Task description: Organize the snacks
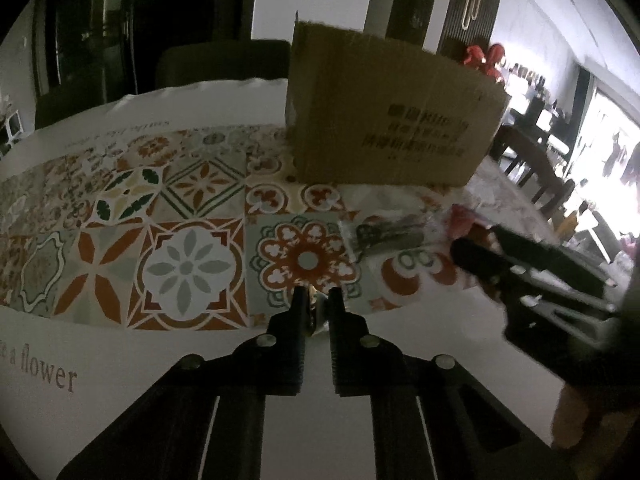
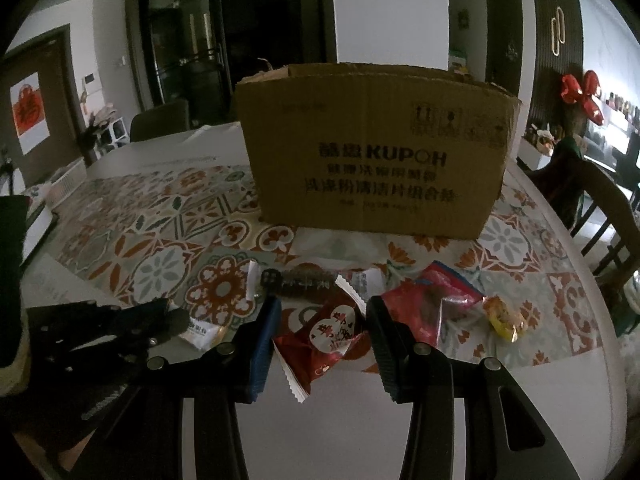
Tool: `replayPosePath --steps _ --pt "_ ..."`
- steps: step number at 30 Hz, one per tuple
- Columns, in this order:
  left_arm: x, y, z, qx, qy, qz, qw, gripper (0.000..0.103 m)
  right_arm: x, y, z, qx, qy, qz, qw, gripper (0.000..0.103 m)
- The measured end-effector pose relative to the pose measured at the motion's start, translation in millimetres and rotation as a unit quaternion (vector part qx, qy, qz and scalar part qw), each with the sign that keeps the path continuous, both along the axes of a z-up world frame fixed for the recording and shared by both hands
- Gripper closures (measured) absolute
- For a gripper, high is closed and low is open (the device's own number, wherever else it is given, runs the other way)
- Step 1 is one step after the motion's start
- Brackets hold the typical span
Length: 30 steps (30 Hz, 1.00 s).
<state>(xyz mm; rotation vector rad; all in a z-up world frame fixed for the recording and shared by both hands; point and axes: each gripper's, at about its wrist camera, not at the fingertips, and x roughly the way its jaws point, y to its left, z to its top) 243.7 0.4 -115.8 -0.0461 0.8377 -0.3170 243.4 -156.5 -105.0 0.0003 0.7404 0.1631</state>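
Pinching a small white snack packet [image 2: 200,330] between nearly closed fingers, the left gripper [image 1: 317,300] hovers over the patterned table [image 1: 120,240]; the right gripper [image 2: 322,320] stands part open around a red snack pouch [image 2: 324,340], cardboard box [image 2: 372,160] beyond.

One cardboard box [image 2: 372,156], five snack packets (one [image 2: 334,336] red and white), two chairs.

Right gripper [image 2: 320,316] open astride a red snack packet [image 2: 326,338]; cardboard box [image 2: 372,152] behind; left gripper [image 2: 176,320] pinching a white packet [image 2: 200,330].
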Motion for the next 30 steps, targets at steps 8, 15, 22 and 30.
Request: replayPosePath --steps 8,15,22,30 --pt "-19 -6 23 -0.018 -0.031 -0.009 0.9993 0.093 -12 -6 11 0.011 -0.013 -0.004 1.0 0.061" --pt "-31 -14 44 -0.02 -0.061 -0.014 0.9978 0.093 -21 -11 26 0.011 -0.03 -0.001 0.999 0.08" --pt "-49 -22 45 -0.024 -0.062 -0.028 0.9974 0.093 -42 -26 23 0.025 -0.022 -0.01 0.999 0.078" --pt "-52 -25 38 -0.03 -0.049 -0.031 0.9979 0.093 -35 -24 5 0.033 0.023 0.018 0.999 0.045"
